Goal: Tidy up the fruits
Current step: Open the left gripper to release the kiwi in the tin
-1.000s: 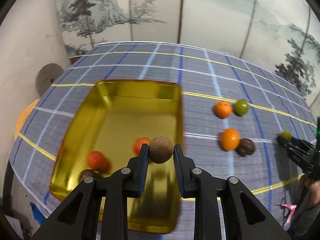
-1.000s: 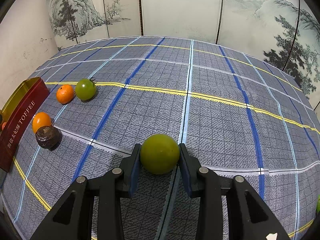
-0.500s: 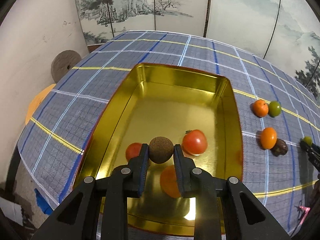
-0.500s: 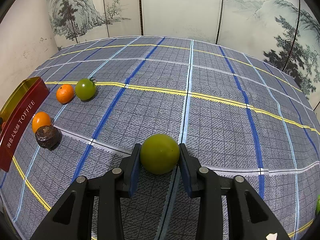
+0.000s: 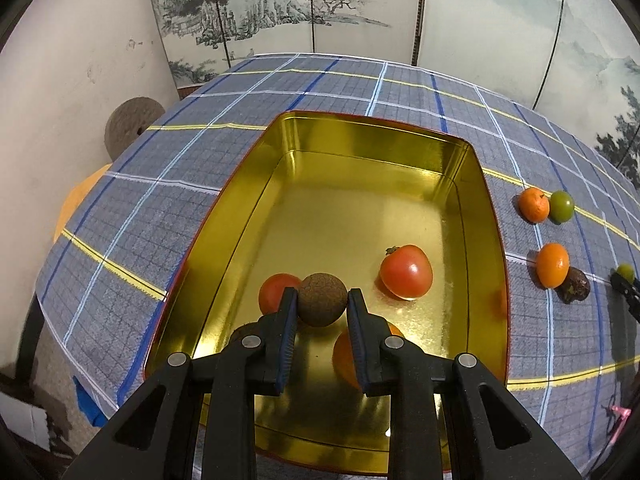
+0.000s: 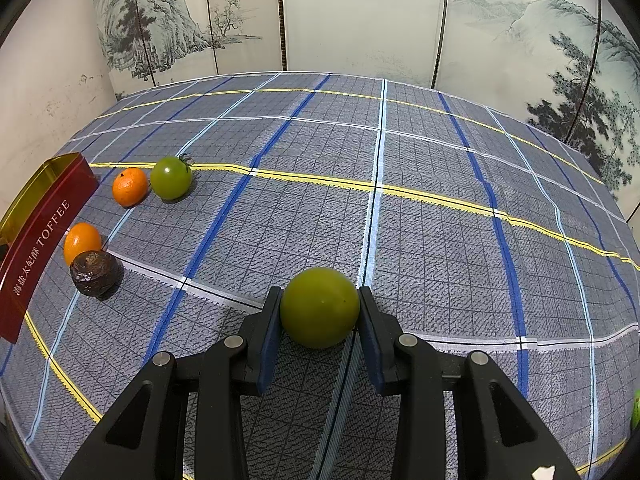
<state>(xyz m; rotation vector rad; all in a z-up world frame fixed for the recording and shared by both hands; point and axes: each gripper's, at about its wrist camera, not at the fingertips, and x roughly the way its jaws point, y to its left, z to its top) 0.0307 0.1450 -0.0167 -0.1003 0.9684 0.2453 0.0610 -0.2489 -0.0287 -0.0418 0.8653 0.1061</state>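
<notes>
glossy gold metal tin (image 5: 460, 184), woven plaid tablecloth (image 6: 400, 240)

My left tongs (image 5: 322, 306) are black with blue pads, around a rough brown ball (image 5: 322, 299); my right tongs (image 6: 319, 312) match, around a yellow-green fruit (image 6: 319, 307). The tin (image 5: 460, 176) is gold inside, red outside with white lettering. The counter (image 6: 420, 240) cloth is grey plaid, lined blue, white and yellow.

A blue-grey checked cloth (image 6: 420, 240) is spread over the surface. Painted landscape screen panels (image 6: 360, 20) are seen beyond the gripper, and a round brown disc (image 5: 130, 126) far left.
</notes>
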